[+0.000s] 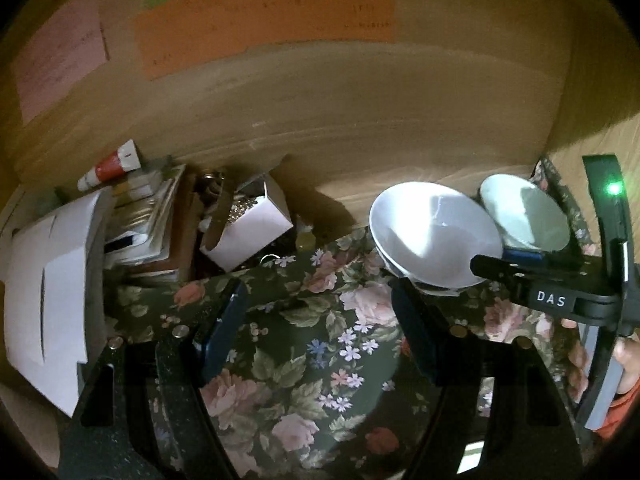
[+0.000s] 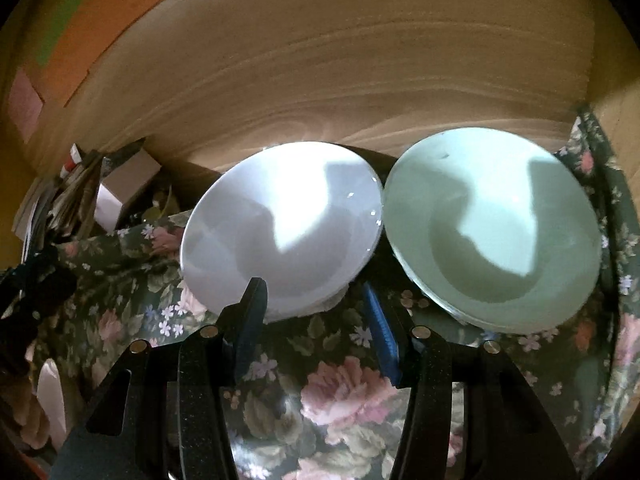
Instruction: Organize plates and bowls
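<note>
Jaws of left gripper [image 1: 320, 320] and right gripper [image 2: 316, 312] both parted, empty. Two bowls side by side on floral cloth [image 2: 344, 396]: one white bowl [image 2: 280, 224], one pale green bowl [image 2: 496, 228].

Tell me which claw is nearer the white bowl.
Right. The right claw sits at the white bowl's near rim, one finger overlapping its edge. The left claw hangs farther back over the flowered cloth, off to the bowl's left.

Glossy, smooth white bowl [image 2: 282, 228] and pale green bowl [image 2: 496, 228] sit on matt floral cloth [image 2: 340, 396]; the far wall [image 2: 360, 80] is grained wood.
</note>
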`<state>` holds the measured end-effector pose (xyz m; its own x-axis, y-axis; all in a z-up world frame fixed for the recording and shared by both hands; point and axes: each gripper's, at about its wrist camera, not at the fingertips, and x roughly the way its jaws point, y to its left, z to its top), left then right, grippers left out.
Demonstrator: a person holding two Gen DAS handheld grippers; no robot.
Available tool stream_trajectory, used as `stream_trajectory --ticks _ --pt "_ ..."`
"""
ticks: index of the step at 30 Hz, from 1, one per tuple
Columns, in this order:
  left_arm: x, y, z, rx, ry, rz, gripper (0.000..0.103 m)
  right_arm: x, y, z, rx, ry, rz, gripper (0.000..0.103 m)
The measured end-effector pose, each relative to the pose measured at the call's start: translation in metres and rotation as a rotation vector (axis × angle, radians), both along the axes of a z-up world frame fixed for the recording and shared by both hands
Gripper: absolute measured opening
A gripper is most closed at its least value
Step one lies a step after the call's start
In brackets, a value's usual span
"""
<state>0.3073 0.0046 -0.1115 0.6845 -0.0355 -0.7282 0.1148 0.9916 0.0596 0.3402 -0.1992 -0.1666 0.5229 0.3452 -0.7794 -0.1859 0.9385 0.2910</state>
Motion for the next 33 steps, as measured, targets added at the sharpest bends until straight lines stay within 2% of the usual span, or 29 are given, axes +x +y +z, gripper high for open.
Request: stream_trajectory --ticks 8,13,16,23,29,33 --pt "0.012 -0.001 -0.01 -0.001 0.015 -0.012 0.074 0.014 0.002 -0.014 0.042 0.043 -0.013 0.048" --pt "0.019 0.001 -0.016 -0.03 0.05 -0.01 0.074 0.017 0.011 -0.015 -0.02 0.026 0.015 0.041" --pt "0.022 0.002 -0.02 -0.049 0.074 -0.006 0.074 0.016 0.021 -0.014 -0.069 0.01 0.064 0.032" --pt "0.028 -0.002 -0.034 -0.043 0.145 0.006 0.074 0.002 0.035 -0.013 -0.082 0.017 0.173 0.019" --pt "0.033 -0.005 -0.046 -0.049 0.212 0.026 0.074 -0.027 0.045 -0.009 -0.094 0.023 0.261 0.016" --pt "0.034 -0.012 -0.053 -0.037 0.258 0.016 0.07 -0.039 0.044 -0.007 -0.082 0.042 0.265 0.019"
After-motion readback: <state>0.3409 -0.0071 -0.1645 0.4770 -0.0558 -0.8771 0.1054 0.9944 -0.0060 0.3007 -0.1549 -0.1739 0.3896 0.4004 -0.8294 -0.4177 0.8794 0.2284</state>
